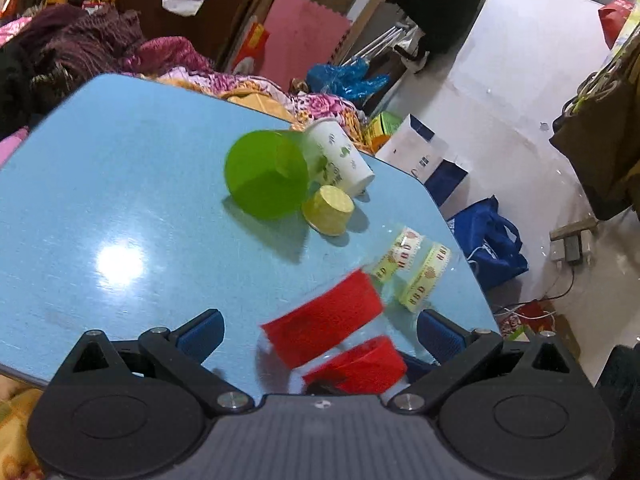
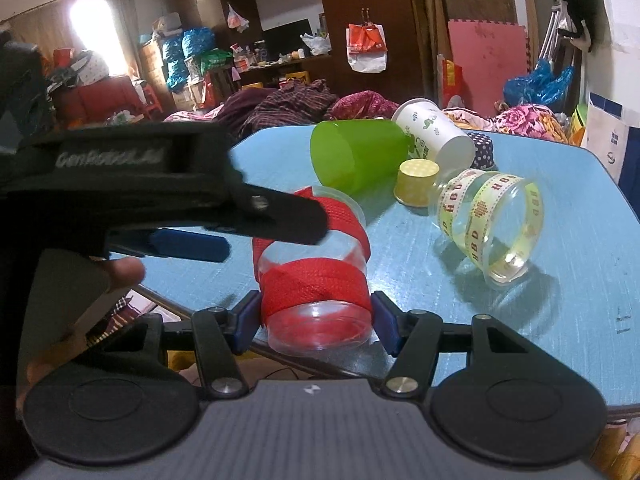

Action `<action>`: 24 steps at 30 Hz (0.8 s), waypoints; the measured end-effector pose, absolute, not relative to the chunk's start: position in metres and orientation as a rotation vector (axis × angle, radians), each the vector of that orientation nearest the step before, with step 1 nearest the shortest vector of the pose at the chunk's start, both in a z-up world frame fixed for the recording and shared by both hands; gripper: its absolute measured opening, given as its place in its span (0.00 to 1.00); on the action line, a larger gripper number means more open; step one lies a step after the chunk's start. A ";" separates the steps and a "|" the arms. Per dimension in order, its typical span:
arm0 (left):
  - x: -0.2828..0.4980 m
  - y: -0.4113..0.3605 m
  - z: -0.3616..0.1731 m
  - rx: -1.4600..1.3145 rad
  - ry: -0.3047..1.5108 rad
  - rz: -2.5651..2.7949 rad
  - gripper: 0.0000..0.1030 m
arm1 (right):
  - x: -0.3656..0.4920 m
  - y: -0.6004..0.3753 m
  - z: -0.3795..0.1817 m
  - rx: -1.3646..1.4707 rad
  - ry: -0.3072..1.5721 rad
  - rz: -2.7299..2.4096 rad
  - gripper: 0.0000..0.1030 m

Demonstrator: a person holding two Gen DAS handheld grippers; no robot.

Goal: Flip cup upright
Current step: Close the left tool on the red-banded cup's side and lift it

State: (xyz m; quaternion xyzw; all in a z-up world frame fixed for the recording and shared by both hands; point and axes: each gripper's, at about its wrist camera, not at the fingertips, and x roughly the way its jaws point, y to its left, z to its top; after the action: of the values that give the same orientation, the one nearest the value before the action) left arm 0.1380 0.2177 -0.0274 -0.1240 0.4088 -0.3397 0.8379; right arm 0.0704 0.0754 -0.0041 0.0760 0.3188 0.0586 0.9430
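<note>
Plastic, thin and clear, makes the red-banded cup (image 2: pixel 316 280) light, easily squashed and slick where bare; the woven red band around its middle looks the surest place to grip. The right gripper (image 2: pixel 316 322) is clamped on that band, pads pressing both sides, cup upright at the near edge of the blue table (image 2: pixel 540 320). Just beside the cup, the left gripper (image 1: pixel 318 334) stands wide apart, touching nothing clearly. Beyond the cup lie a ribbon-wrapped clear cup (image 2: pixel 490 224), a small yellow cup (image 2: pixel 416 182), a green cup (image 2: pixel 356 156) and a paper cup (image 2: pixel 438 140).
</note>
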 end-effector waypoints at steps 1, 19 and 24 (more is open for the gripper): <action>0.138 0.215 -0.027 -0.263 0.867 -0.713 1.00 | 0.071 0.076 -0.004 0.150 0.650 0.119 0.58; 0.151 0.191 -0.034 -0.197 0.923 -0.718 1.00 | 0.067 0.085 -0.001 0.090 0.658 0.114 0.58; 0.152 0.191 -0.036 -0.192 0.929 -0.726 1.00 | 0.066 0.086 0.000 0.085 0.660 0.111 0.58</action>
State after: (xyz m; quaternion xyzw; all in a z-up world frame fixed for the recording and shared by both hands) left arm 0.1520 0.1905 -0.0359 -0.0903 0.4373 -0.3416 0.8270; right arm 0.0663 0.0863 -0.0001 0.0415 0.3238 0.0546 0.9436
